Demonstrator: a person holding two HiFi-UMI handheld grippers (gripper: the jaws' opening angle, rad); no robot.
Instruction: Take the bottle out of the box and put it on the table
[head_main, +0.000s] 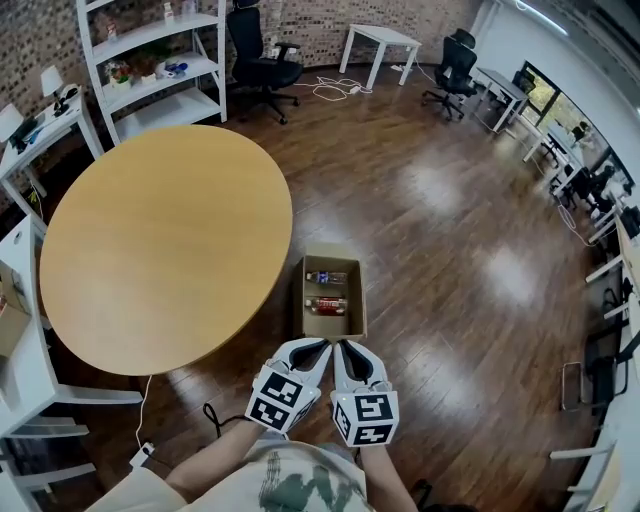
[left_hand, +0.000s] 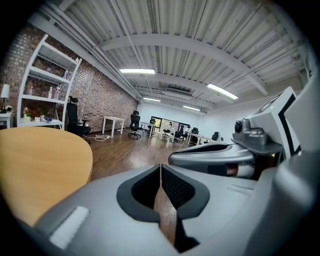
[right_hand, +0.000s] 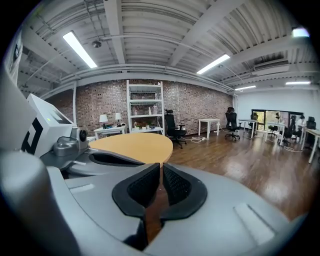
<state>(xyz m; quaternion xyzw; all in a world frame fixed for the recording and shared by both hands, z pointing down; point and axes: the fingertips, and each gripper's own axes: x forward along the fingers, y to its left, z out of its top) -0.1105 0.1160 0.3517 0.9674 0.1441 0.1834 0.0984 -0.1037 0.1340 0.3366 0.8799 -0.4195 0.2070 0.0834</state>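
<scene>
The dark glossy wooden plank floor fills most of the head view. On it stands the big round light-wood table, its top bare. Behind the table, against the brick wall, is a tall white open shelving unit with small items on its shelves, and a black wheeled office chair is just beside it.

The small open brown cardboard box sits on the floor just beside the table's rim, on its right in the head view.

The 2 grippers are side by side over the floor, close to the box's near edge and pointing toward it. The left gripper has its jaws closed, tips meeting, with nothing between them. The right gripper is the same: jaws together and empty.

Inside the box 2 bottles lie on their sides, parallel to each other: a clear plastic bottle with a blue label at the far end, and a red-labelled bottle nearer the grippers. Neither gripper touches them.
</scene>
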